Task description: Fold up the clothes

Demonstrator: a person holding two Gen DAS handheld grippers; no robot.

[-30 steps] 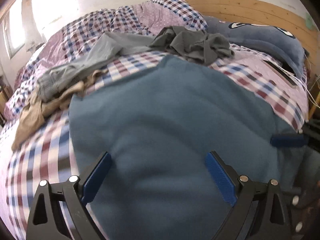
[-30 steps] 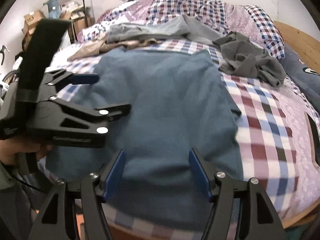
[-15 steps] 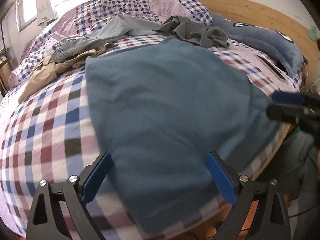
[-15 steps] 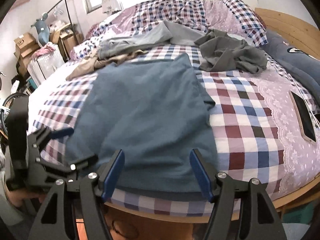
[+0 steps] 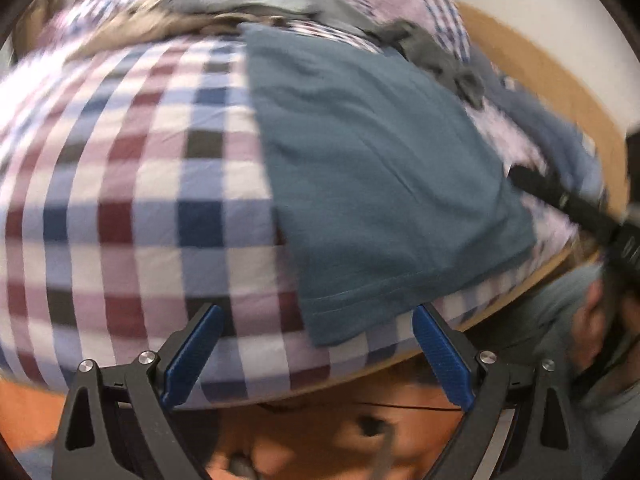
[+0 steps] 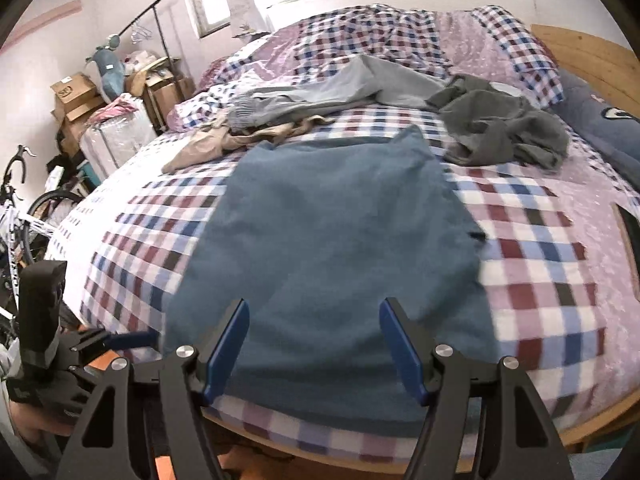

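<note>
teal shirt (image 6: 332,240) flat at bed edge (image 6: 592,420); left tool (image 5: 316,360) & right tool (image 6: 314,346) wide open, empty, w/ free checked cover (image 5: 120,200) beside.

Four garments on one bed (image 6: 532,264): one blue shirt (image 6: 336,240), one dark grey top (image 6: 500,128), one pair of light grey trousers (image 6: 320,92), one beige piece (image 6: 224,142); two open claws

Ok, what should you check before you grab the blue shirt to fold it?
1. Left tool open and holding nothing: ok.
2. Right tool open and holding nothing: ok.
3. Teal shirt lying flat on the checked bedspread: ok.
4. Near hem within reach at the bed edge: ok.
5. Grey clothes off the shirt: cannot tell, they look close to its far corner.
6. Left view sharp enough to aim: not ok, blurred.
</note>
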